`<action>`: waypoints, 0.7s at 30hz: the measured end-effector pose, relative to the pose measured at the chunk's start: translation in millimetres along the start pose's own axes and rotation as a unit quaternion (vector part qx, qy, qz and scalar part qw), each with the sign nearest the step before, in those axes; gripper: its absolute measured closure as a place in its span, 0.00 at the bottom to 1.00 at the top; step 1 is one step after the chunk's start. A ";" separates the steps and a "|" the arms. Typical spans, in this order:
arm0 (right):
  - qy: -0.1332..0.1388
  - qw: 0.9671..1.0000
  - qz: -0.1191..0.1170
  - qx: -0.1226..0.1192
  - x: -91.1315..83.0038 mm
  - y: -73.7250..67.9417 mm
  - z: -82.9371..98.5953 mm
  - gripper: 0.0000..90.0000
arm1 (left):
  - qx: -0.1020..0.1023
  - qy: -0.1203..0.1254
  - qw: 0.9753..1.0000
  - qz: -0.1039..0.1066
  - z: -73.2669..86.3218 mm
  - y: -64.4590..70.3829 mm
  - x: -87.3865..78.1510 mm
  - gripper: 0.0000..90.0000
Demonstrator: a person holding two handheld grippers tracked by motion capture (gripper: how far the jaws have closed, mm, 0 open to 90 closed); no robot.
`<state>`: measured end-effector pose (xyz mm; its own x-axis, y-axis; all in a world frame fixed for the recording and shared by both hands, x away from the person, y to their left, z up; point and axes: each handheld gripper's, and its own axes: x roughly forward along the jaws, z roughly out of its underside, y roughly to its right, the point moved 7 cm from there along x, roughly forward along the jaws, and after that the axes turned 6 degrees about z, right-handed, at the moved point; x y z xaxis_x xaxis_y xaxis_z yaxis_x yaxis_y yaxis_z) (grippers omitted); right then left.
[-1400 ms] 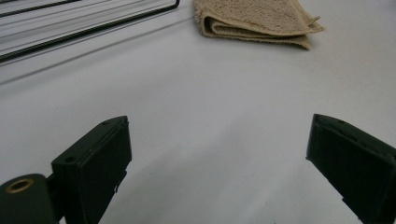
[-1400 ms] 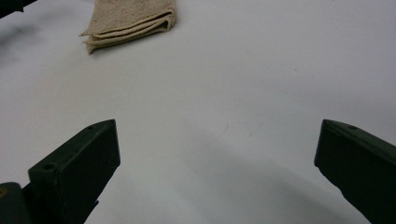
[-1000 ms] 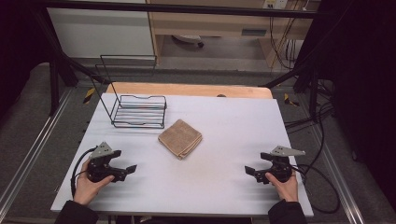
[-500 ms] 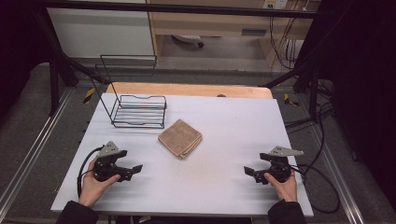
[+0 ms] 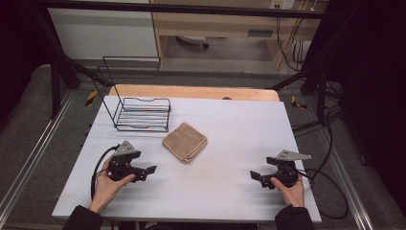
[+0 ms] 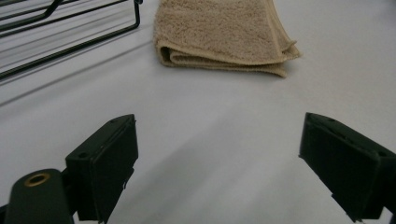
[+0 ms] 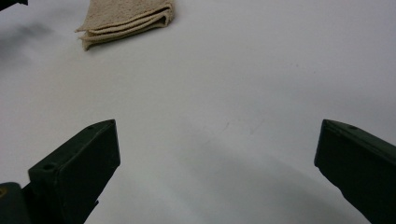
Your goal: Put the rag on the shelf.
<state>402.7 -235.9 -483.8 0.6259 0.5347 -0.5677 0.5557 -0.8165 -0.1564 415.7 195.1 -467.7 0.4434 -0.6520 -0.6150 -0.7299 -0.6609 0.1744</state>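
A folded tan towel (image 5: 185,141) lies flat near the middle of the white table (image 5: 239,134), just right of a black wire rack (image 5: 142,114). My left gripper (image 5: 151,170) rests low at the front left, open and empty, pointing at the towel (image 6: 224,32) with the wire rack (image 6: 56,28) to its left. In the left gripper view its jaws (image 6: 219,140) stand wide apart over bare table. My right gripper (image 5: 254,176) sits at the front right, open with nothing in it (image 7: 217,140). It faces left, and the towel (image 7: 126,21) lies far ahead.
A wooden board (image 5: 191,92) runs along the table's far edge. Black frame posts (image 5: 57,72) stand at the back corners. Cables (image 5: 325,191) trail off the right side. Bare table stretches between the towel and the right gripper.
My left gripper has slid to the right and slightly forward, closer to the towel. The right gripper has hardly moved. Towel and rack are where they were.
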 end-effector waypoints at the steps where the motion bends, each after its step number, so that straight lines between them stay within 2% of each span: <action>1: 0.000 1.000 0.000 0.000 0.0 0.0 0.0 0.01 | -0.003 0.001 1.000 0.001 -2.3 -0.2 0.9 0.13; 9: 0.000 1.000 0.001 -0.001 -0.2 0.3 0.0 0.01 | -0.021 0.016 1.000 -0.006 -27.1 -7.8 9.8 0.19; 13: 0.000 1.000 0.001 -0.001 0.0 0.1 0.0 0.01 | -0.028 0.014 0.999 -0.009 -33.7 -9.3 18.5 0.21; 18: -0.003 1.000 0.001 -0.001 0.3 -0.1 0.4 0.01 | -0.024 -0.005 0.999 -0.026 -38.9 -15.9 30.5 0.22; 21: -0.004 1.000 0.001 -0.002 0.4 -0.1 0.7 0.01 | -0.030 0.002 0.999 -0.033 -41.6 -19.5 33.4 0.25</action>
<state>402.4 -235.8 -484.6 0.6223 0.5313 -0.5749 0.5571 -0.8165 -0.1515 466.4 170.8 -459.7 0.4913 -0.6075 -0.6242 -0.6666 -0.7235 0.1795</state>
